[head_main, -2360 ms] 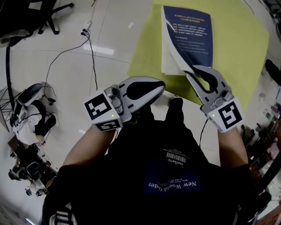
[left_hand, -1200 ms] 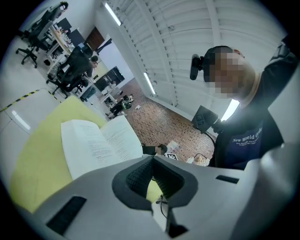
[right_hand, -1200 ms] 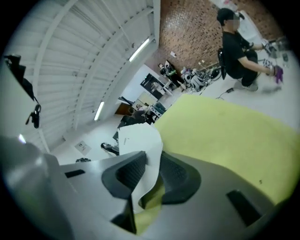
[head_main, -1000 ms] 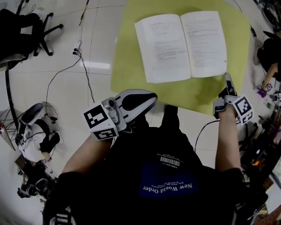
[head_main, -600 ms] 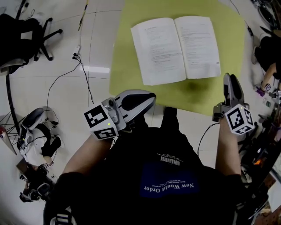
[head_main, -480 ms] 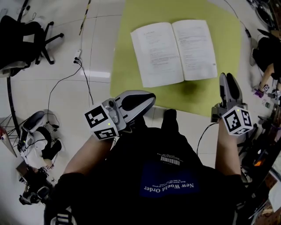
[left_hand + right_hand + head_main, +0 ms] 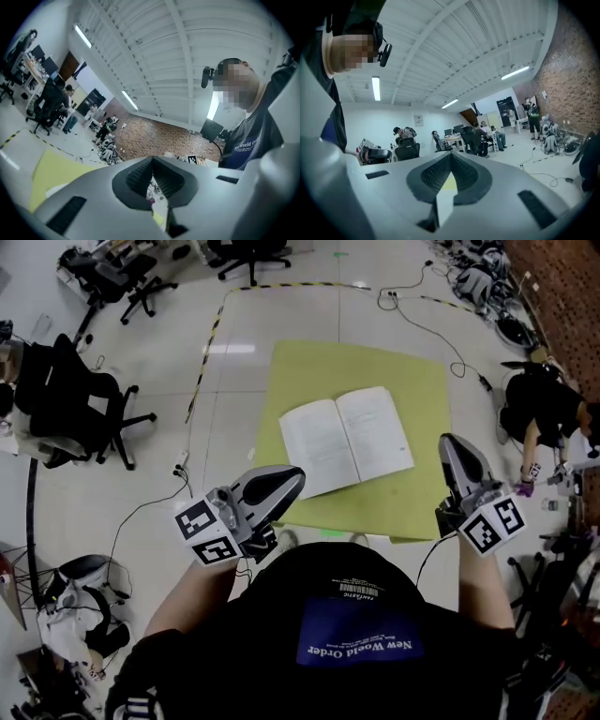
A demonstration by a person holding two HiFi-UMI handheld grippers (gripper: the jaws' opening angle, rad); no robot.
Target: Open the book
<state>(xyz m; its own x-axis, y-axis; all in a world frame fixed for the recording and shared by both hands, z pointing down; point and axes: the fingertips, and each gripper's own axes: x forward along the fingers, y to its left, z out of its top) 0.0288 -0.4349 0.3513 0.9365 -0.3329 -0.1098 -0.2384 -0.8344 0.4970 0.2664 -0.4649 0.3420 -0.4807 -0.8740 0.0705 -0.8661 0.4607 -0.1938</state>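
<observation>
The book [image 7: 346, 439] lies open, white pages up, in the middle of a yellow-green mat [image 7: 412, 390] on the floor. My left gripper [image 7: 292, 474] is shut and empty, held high near the mat's near left corner. At the mat's near right side my right gripper [image 7: 446, 441] is also shut with nothing in it. Both are well above the book and touch nothing. In the left gripper view the jaws [image 7: 152, 161] meet at the tips and point level across the room; a strip of the mat [image 7: 56, 171] shows low at the left. The right gripper [image 7: 449, 157] shows its tips together too.
Black office chairs [image 7: 89, 390] stand to the left and at the back. Cables [image 7: 427, 334] run over the pale floor beyond the mat. A person in black [image 7: 544, 413] crouches at the right. Equipment [image 7: 70, 610] lies at the near left.
The view has risen, so the mat and book look smaller and farther. Both grippers came up with it. The book was opened from shut and the right gripper let go and closed.
</observation>
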